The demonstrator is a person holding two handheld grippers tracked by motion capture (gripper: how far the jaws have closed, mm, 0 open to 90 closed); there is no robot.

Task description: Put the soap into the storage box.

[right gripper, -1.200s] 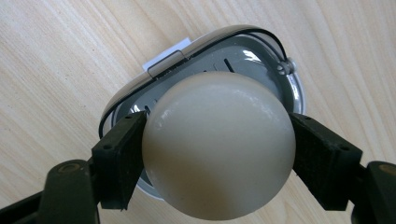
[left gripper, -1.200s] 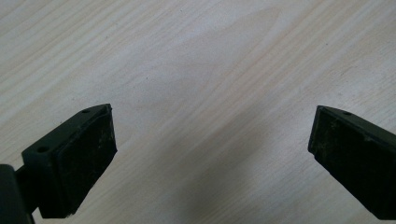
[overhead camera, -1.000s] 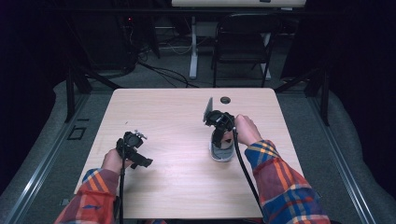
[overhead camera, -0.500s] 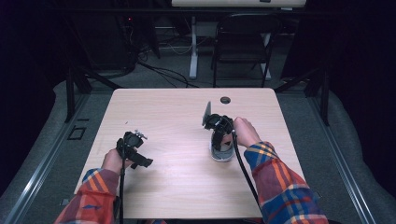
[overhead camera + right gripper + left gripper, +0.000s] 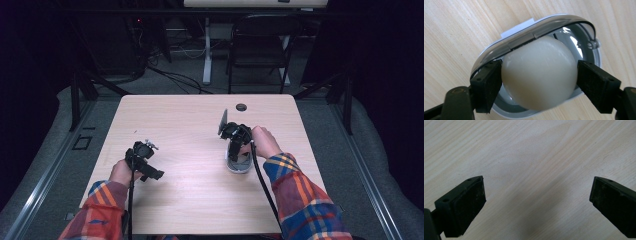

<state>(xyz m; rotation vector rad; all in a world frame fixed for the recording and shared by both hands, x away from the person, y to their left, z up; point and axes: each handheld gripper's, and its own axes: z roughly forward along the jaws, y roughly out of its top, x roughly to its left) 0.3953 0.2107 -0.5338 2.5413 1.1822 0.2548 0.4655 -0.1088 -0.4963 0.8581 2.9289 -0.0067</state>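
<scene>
From high up we see our right gripper (image 5: pixel 236 152) over a grey case (image 5: pixel 239 165). Its own view shows a white egg (image 5: pixel 540 75) (at 12 o'clock) between jaws that have just been opening. Our left gripper (image 5: pixel 534 202) gapes wide.

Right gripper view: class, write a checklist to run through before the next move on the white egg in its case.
1. White egg sits inside the case: ok.
2. Right gripper: jaws have just been opening, with the egg between them in view: ok.
3. Jaws free of the egg: cannot tell.
4. Case rests on the table: ok.
5. Left gripper is open, over bare wood, holding nothing: ok.
</scene>
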